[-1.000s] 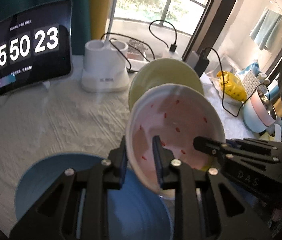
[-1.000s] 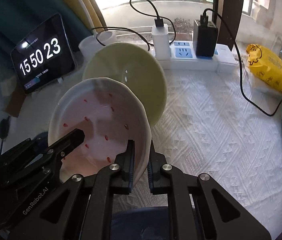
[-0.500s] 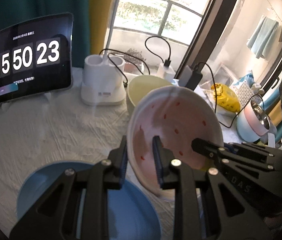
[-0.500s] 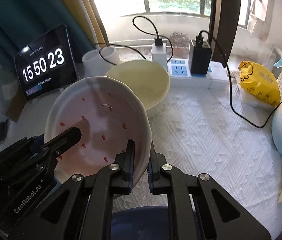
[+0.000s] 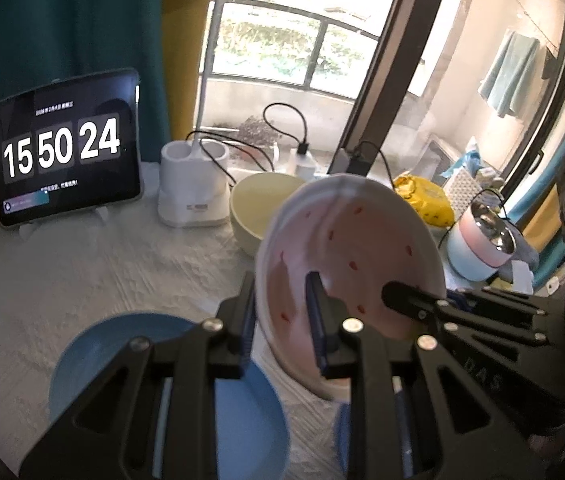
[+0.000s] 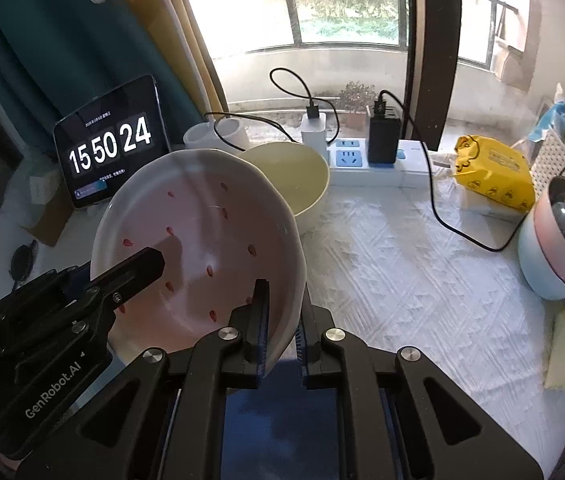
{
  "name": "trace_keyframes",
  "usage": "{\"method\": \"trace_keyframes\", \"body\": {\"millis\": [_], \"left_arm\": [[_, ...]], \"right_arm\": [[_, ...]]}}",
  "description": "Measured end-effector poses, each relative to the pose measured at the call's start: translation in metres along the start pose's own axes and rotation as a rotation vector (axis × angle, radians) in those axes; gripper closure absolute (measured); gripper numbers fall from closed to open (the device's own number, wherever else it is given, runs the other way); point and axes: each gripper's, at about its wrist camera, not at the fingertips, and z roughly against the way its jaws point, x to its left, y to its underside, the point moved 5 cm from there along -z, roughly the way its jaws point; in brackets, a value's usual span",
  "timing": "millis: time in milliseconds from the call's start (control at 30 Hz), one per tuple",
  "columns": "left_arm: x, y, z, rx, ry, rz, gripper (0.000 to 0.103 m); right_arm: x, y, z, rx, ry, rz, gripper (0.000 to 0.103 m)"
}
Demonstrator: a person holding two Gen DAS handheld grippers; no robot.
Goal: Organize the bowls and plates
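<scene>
Since the earlier frame, the pink bowl (image 5: pixel 346 256) is raised higher off the bench (image 5: pixel 82 264), and the clock (image 5: pixel 62 148) is advanced by a second. Its left rim is clenched by the left gripper (image 5: pixel 282 320), its right rim by the right gripper (image 6: pixel 282 320). Behind it, a yellow bowl (image 6: pixel 294 176) is seen on the bench; a blue plate (image 5: pixel 242 412) lies below.

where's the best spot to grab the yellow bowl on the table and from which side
Judging by its pose, take the yellow bowl by its rim, coming from above with one finger inside and one outside. It sits upright, mouth open; its near side faces clear cloth, while chargers and cables crowd the far side.
</scene>
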Motion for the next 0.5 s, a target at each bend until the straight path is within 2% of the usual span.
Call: {"method": "trace_keyframes", "body": {"millis": [500], "left_arm": [[-0.037, 0.019, 0.024, 0.003, 0.04, -0.042, 0.079]], "right_arm": [[-0.017, 0.025, 0.045, -0.043, 0.008, -0.052, 0.09]]}}
